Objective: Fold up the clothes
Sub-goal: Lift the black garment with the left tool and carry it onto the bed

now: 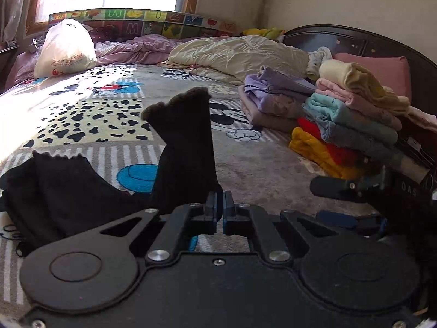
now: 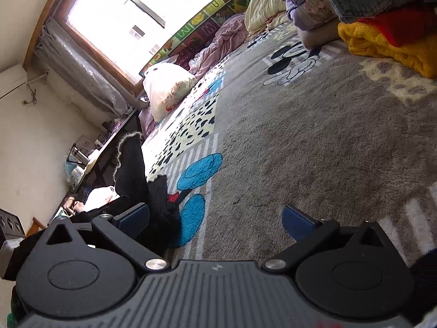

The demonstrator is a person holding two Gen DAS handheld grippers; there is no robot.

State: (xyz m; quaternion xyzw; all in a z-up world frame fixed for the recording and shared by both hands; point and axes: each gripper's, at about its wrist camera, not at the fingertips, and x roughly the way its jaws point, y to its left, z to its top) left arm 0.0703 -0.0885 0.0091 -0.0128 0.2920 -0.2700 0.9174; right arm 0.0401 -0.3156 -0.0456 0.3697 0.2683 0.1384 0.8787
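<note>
Both fingers differ — left (image 1: 222, 205) clenched on black garment (image 1: 185, 147), right (image 2: 215, 222) spread, empty.

1. Black garment (image 1: 65, 191): lower part hidden behind left tongs (image 1: 220, 207) body, left end cut by frame edge.
2. Folded stack (image 1: 355, 125): right side cut off at right frame edge; top cropped in right wrist view.
3. Clutter on dark side desk (image 2: 109, 147), left of frame: too small to identify.
4. Window (image 2: 131, 27) overexposed, outside unreadable.
</note>
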